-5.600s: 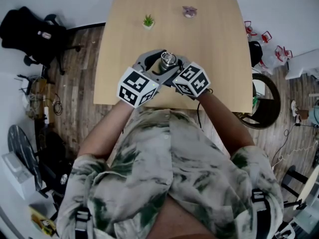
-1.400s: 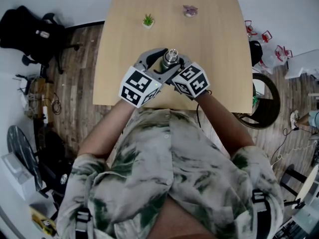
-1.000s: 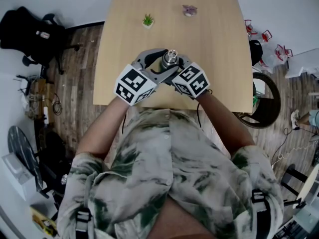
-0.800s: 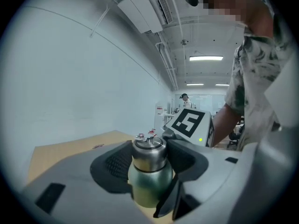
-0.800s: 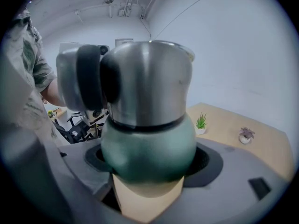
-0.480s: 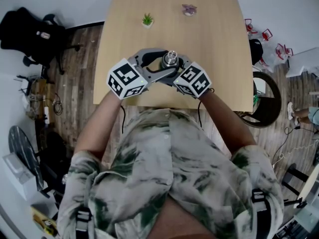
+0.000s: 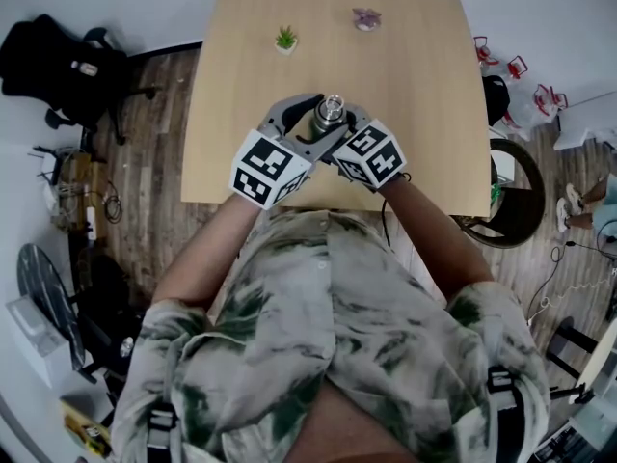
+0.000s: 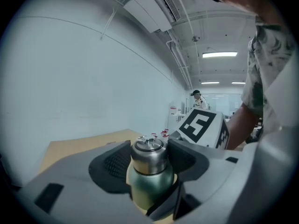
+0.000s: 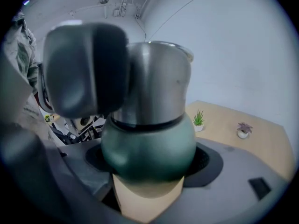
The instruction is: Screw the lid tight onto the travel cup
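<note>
As both tongs are meeting over the near part of the wooden surface (image 7: 415, 114), they are sharing one upright travel cup (image 9: 149, 143) between them. The left tongs (image 8: 149, 161) are gripping the silver lid (image 8: 148, 149), with a dark pad pressing on each side of it. The right tongs (image 9: 148, 164) are clamping the rounded green body lower down, with the jaws standing wide to take it. The lid is sitting on top of the cup, level with the left tongs and above the right ones. Beyond the tongs and well apart from them, a green plant (image 7: 286, 40) and a purple plant (image 7: 366, 20) are sitting in small pots.
</note>
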{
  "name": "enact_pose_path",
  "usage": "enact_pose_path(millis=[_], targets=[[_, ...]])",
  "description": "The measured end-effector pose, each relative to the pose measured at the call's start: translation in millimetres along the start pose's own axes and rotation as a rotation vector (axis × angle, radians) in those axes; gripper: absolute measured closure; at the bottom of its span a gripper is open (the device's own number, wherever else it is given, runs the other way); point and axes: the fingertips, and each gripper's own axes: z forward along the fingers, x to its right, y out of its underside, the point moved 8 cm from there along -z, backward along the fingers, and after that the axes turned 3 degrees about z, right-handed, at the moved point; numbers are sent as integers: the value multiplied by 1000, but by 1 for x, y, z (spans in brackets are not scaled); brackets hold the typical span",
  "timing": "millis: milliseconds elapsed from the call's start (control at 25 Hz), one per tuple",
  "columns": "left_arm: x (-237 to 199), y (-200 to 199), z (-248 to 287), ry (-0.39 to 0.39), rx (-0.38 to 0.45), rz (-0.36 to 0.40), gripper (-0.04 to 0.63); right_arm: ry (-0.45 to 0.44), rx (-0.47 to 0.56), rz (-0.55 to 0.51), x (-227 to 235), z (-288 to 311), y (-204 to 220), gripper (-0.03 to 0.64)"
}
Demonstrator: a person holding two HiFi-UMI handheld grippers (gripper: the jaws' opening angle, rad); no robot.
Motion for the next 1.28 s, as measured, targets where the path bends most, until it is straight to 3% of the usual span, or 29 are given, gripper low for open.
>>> enact_pose_path(millis=[120, 400, 640, 960, 1280], targets=[[-1, 2, -1, 2, -1, 9, 336, 2, -3, -1, -1, 1, 1, 210], [-7, 2, -7, 148, 6, 34, 345, -42, -7, -27, -5, 0, 2, 210], [-11, 2, -6, 228, -2, 47, 348, -70, -8, -40, -4, -2, 3, 210], [-18, 2, -8, 305, -18, 45, 354, -85, -9, -47, -4, -2, 4, 210], [-19, 2, -8, 328, -22, 37, 354, -86, 1, -42, -4, -4, 6, 210]])
